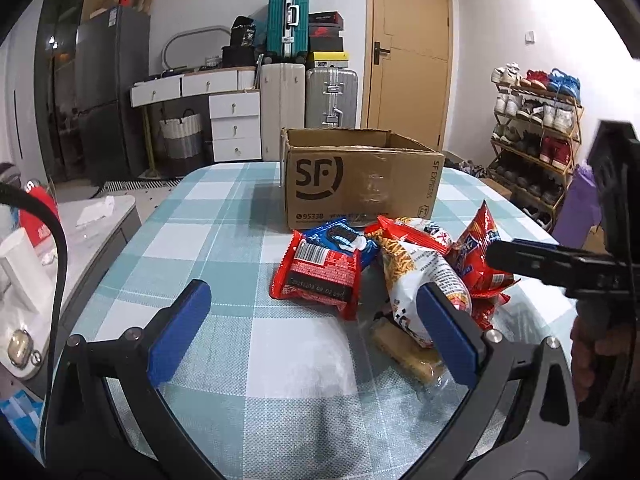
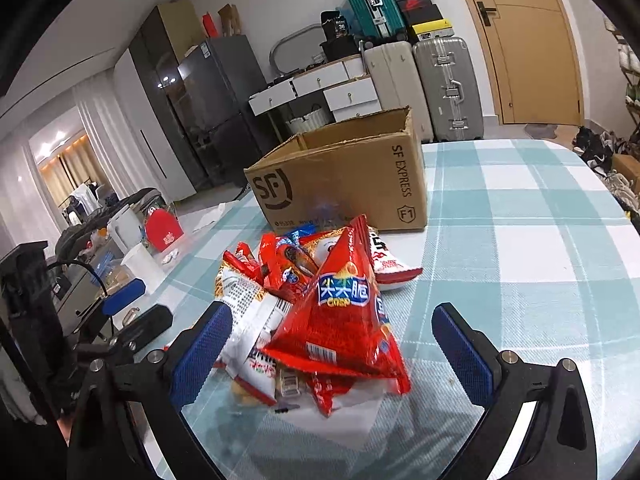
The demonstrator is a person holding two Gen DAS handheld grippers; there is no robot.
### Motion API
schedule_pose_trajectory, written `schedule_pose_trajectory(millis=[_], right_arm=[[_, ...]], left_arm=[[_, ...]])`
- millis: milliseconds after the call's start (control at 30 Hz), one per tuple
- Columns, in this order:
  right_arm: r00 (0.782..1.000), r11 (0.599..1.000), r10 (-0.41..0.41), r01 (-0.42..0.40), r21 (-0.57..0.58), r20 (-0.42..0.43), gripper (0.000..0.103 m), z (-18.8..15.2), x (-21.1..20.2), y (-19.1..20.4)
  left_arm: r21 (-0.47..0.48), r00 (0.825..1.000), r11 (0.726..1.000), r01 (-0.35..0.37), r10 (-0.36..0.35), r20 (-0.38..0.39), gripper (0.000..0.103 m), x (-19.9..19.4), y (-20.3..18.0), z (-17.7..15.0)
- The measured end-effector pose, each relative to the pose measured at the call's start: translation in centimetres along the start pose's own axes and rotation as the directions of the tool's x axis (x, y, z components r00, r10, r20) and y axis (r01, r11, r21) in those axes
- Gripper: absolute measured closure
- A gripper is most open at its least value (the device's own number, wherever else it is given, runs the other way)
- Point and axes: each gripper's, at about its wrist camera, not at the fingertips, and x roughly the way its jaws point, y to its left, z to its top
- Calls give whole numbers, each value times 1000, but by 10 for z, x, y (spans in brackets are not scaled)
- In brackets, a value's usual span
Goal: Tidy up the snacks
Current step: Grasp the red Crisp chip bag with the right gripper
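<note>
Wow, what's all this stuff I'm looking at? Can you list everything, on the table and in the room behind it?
box: one, brown cardboard, open top, on the table behind the snacks
snacks: a heap of several, mostly red and white packets, one blue, in front of the box
tablecloth: one, teal and white check, covers the table
suitcases: three, teal on top, cream and silver below, by the far wall
door: one, tan, shut, far wall
drawers: one white set, left of the suitcases
fridge: one, dark grey, far left
shoe rack: one, full of shoes, right of the door
left tool: blue pads, open, before the heap
right tool: blue pads, open around the big red packet
hand: one, holding the right tool's grip
</note>
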Motion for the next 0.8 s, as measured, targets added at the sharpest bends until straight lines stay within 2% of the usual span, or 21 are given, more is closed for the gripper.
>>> schedule_pose_trajectory(millis=[233, 433, 533, 633, 800], right_arm=[[999, 1000, 20, -19, 11, -37, 3, 5, 20, -1], [997, 1000, 12, -12, 8, -79, 24, 4, 36, -1], [995, 999, 21, -18, 32, -93, 40, 0, 39, -5], [996, 999, 34, -31, 38, -82, 49, 0, 36, -7], [997, 996, 64, -62, 63, -32, 53, -4, 23, -12]], left_arm=[[13, 1000, 1000, 1, -1, 19, 0, -1, -3, -1], [15, 1000, 1000, 1, -1, 21, 0, -2, -2, -2], [21, 1000, 1000, 2, -3, 24, 0, -3, -3, -3], [29, 1000, 1000, 5, -6, 25, 0, -2, -4, -3], [37, 1000, 999, 8, -9, 28, 0, -2, -5, -5]])
